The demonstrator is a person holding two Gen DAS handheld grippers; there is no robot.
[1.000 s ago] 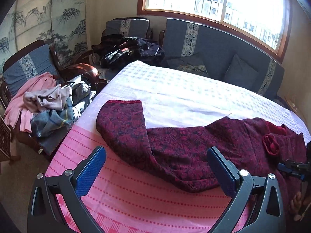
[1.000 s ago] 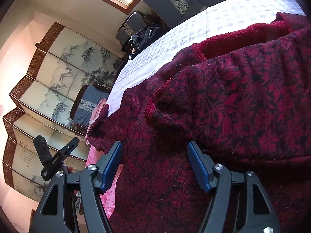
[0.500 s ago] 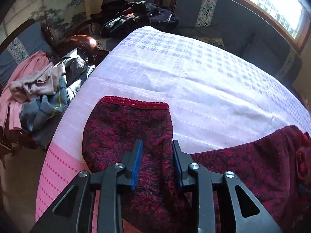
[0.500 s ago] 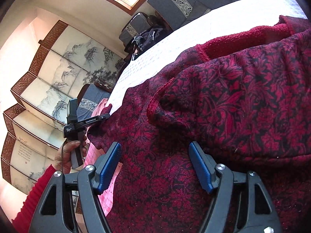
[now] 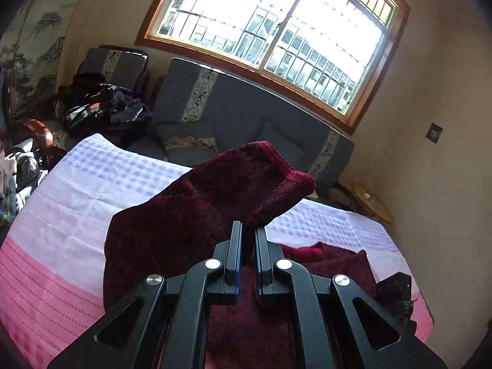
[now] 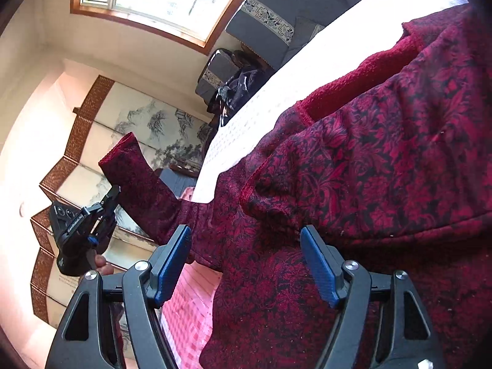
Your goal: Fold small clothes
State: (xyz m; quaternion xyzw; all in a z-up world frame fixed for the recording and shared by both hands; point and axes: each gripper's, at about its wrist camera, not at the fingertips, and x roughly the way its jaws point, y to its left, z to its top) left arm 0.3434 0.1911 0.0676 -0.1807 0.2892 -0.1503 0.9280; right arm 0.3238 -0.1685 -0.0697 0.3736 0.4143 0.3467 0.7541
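The left tongs (image 5: 247, 240), clamped on the dark red floral knitted garment's sleeve (image 5: 215, 203), lift it for folding inward over the body (image 6: 384, 169), where the right tongs (image 6: 246, 264) hover apart.

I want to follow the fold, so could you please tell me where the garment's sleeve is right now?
The sleeve is lifted off the pink and white bed cover, pinched in the shut left claw. In the right wrist view its cuff points up at left, before the painted screen.

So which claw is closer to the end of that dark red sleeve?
Left. The left claw is shut on the sleeve, holding it up off the bed. The right claw hangs open over the garment's body, away from the cuff.
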